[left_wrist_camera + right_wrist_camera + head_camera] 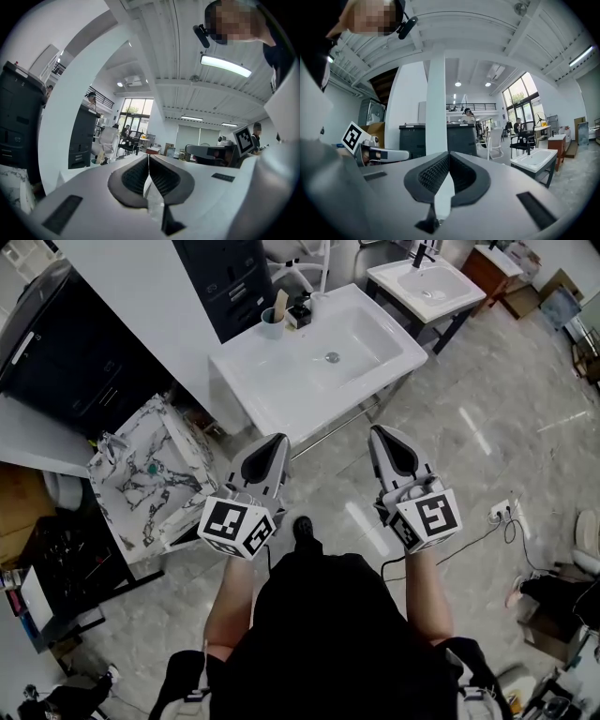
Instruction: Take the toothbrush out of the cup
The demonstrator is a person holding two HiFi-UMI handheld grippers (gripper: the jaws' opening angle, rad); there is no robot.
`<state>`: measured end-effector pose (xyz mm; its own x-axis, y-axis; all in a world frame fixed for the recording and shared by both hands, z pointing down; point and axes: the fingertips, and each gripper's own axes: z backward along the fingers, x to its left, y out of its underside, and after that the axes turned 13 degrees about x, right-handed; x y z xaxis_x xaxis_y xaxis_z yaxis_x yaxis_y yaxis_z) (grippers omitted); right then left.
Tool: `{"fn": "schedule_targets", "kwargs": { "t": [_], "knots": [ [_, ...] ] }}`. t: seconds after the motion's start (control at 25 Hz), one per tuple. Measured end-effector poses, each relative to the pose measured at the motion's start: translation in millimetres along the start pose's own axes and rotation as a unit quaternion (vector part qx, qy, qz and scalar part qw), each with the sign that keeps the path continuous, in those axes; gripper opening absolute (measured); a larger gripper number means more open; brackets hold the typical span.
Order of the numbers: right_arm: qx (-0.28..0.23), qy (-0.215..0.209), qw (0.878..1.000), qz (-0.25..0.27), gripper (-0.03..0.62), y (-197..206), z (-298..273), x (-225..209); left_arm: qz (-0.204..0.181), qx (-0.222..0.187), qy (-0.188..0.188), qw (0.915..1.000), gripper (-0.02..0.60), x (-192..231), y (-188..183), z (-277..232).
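I hold both grippers out level in front of me, side by side above the glossy grey floor (469,446) and short of the white washbasin (281,381).

The left gripper (277,440) has its jaws closed. In the left gripper view the ribbed pads (136,176) meet at the tip with nothing between them. The right gripper (379,431) is the same, with its jaws pressed together and empty in the right gripper view.

The cup (271,327) stands on the far left corner of the washbasin's ledge, near the dark cabinet (220,277). The toothbrush (280,304) stands in it, its pale handle sticking up above the rim. A small dark item (300,313) sits just beside the cup; I can't make out what it is. Both grippers are well apart from the cup, with the basin bowl between them and it.

A marble-patterned basin (150,474) sits to the left of the left gripper. A second white washbasin (427,282) stands further off on the right.
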<state>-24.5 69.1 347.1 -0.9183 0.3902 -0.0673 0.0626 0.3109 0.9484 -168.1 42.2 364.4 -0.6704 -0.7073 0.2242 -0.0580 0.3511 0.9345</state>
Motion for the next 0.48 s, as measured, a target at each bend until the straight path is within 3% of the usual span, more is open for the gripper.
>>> {"fn": "schedule_targets", "kwargs": {
  "t": [0.48],
  "knots": [
    [0.01, -0.004, 1.0, -0.015, 0.031, -4, -39, -2, 0.016, 0.02, 0.009, 0.9996, 0.017, 37, 7, -26]
  ]
}}
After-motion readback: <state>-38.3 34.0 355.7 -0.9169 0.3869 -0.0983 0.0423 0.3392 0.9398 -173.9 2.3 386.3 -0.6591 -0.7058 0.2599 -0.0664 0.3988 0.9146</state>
